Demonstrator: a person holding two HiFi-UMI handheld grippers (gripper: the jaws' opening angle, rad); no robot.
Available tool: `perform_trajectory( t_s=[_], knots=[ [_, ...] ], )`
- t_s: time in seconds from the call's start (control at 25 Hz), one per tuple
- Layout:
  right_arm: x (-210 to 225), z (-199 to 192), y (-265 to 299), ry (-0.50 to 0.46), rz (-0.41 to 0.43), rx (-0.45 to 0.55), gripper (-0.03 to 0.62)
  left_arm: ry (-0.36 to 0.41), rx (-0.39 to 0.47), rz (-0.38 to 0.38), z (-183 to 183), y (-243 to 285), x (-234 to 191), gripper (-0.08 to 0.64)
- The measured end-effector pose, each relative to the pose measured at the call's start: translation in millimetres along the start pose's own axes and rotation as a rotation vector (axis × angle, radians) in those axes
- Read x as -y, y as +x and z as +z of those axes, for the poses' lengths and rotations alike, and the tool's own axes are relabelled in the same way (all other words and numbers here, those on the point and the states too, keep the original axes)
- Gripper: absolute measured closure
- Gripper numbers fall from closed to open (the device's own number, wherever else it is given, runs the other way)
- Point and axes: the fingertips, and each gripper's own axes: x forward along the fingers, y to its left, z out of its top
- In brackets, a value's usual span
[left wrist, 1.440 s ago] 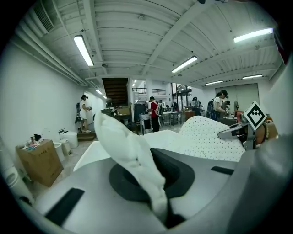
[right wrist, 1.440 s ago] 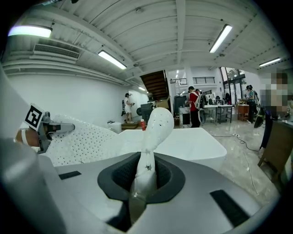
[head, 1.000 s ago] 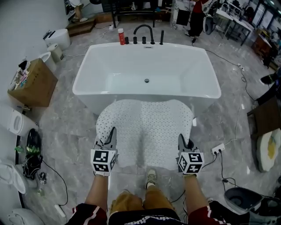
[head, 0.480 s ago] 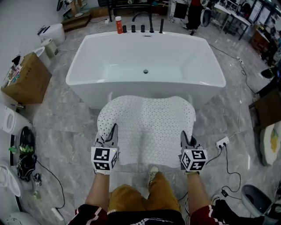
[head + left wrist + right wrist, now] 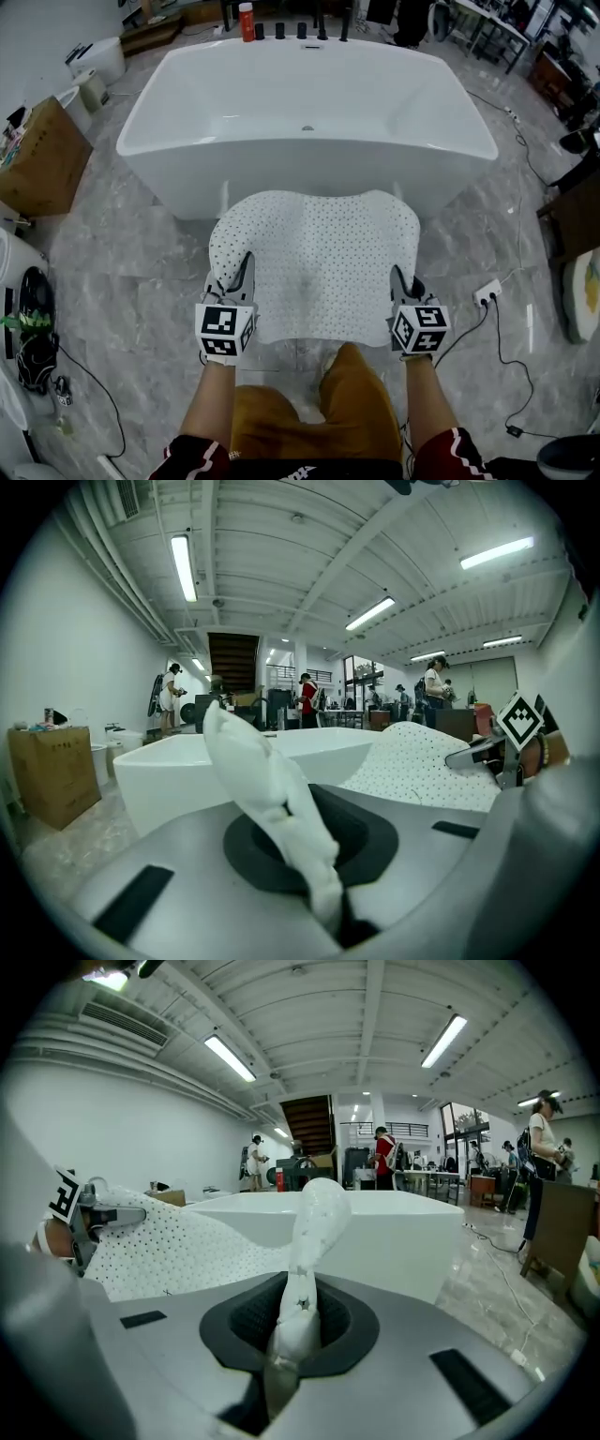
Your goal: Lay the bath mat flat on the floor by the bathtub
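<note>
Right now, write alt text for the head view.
The left tongs and right tongs each pinch a near corner of a white perforated bath mat, spread before a white freestanding bathtub on a grey marble floor.

Hidden and cropped, as seen from my two jaws
Bath mat [image 5: 319,262] corners lost inside my left gripper [image 5: 242,269] and right gripper [image 5: 398,281] slots; floor [image 5: 141,281] beneath mat covered; bathtub [image 5: 300,169] lower front wall behind mat's far edge; cardboard box [image 5: 37,159] and black taps [image 5: 322,28] cropped by head view edges; distant people [image 5: 382,1162] too small to detail.
</note>
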Motion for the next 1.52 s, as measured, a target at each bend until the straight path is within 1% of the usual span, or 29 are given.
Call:
perform_trajectory(
  t_s=[0.12, 0.24, 0.4, 0.52, 0.72, 0.88, 1.0, 1.24, 1.4, 1.52],
  knots=[
    [2.7, -31.4, 23.2, -0.004, 0.003, 0.017, 0.546, 0.02, 0.021, 0.001, -37.5, 17.1, -6.7, 0.538],
    [7.1, -57.6, 42.7, -0.008, 0.006, 0.032, 0.546, 0.013, 0.042, -0.004, -71.0, 32.4, -12.8, 0.538],
    [14.0, -88.7, 61.8, -0.002, 0.006, 0.051, 0.546, 0.006, 0.079, -0.024, -101.0, 49.0, -8.5, 0.538],
    [15.6, -103.3, 70.7, 0.004, -0.006, 0.052, 0.546, -0.006, 0.094, -0.035, -114.1, 54.8, -9.1, 0.538],
    [16.8, -112.0, 80.1, -0.017, -0.023, 0.057, 0.546, -0.024, 0.102, -0.032, -134.8, 61.4, -19.5, 0.538],
    [22.9, -120.3, 92.2, 0.011, -0.028, 0.064, 0.546, -0.009, 0.093, -0.022, -146.5, 69.5, -25.3, 0.538],
    [24.0, -130.9, 105.3, 0.021, -0.034, 0.047, 0.546, 0.005, 0.081, -0.01, -153.1, 74.0, -30.7, 0.538],
    [33.1, -159.6, 136.2, -0.01, -0.022, 0.019, 0.546, 0.075, 0.06, 0.019, -168.9, 93.5, -28.8, 0.538],
    [37.7, -174.1, 160.0, -0.034, -0.022, 0.004, 0.546, 0.074, 0.035, 0.042, -188.2, 112.7, -33.5, 0.538],
    [42.3, -186.0, 178.3, -0.029, -0.016, 0.0, 0.546, 0.078, 0.011, 0.056, -207.0, 129.7, -34.8, 0.538]
  ],
)
